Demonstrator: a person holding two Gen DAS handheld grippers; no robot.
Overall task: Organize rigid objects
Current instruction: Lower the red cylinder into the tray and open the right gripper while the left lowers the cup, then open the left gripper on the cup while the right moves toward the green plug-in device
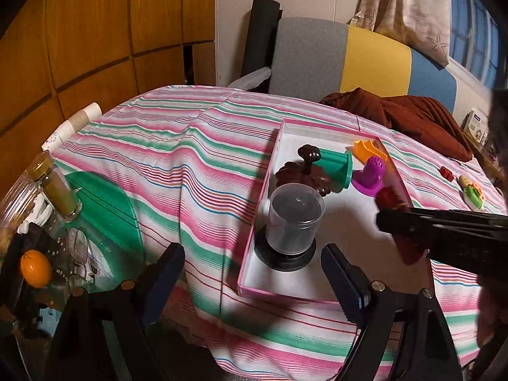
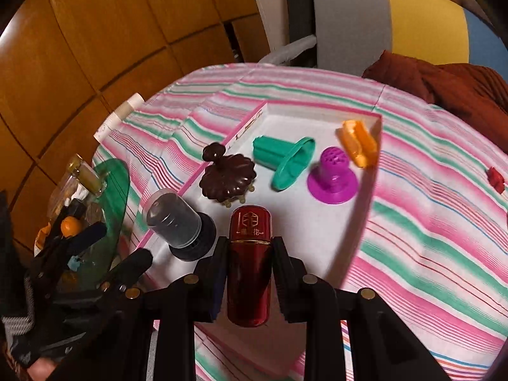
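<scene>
R gripper [image 2: 249,273] clamped on a red capsule-shaped tube [image 2: 250,263] w/ gold print, pads pressing both its sides, tube sticking fwd past the tips and held above the near part of the pink-rimmed tray [image 2: 365,197]; L gripper [image 1: 252,273] wide apart, nothing between the fingers, hanging at the tray's near edge just short of the clear-domed container [image 1: 293,222] on its black base; that container stands upright in the tray's near-left corner; behind it a brown flower-shaped piece [image 2: 228,177] w/ a knob, a teal funnel piece [image 2: 285,158] lying on its side, a purple perforated piece [image 2: 333,174] upright, an orange piece [image 2: 358,143] in the far-right corner; tray sits on the desk's striped cloth [image 1: 143,165]; outside the tray to the right, a small red bit [image 2: 495,179] and, in the left view, a green-and-yellow toy [image 1: 473,192]; far left a green glass plate [image 1: 104,209], spice jar [image 1: 55,187], an orange [image 1: 36,268], glasses [image 1: 77,247].
</scene>
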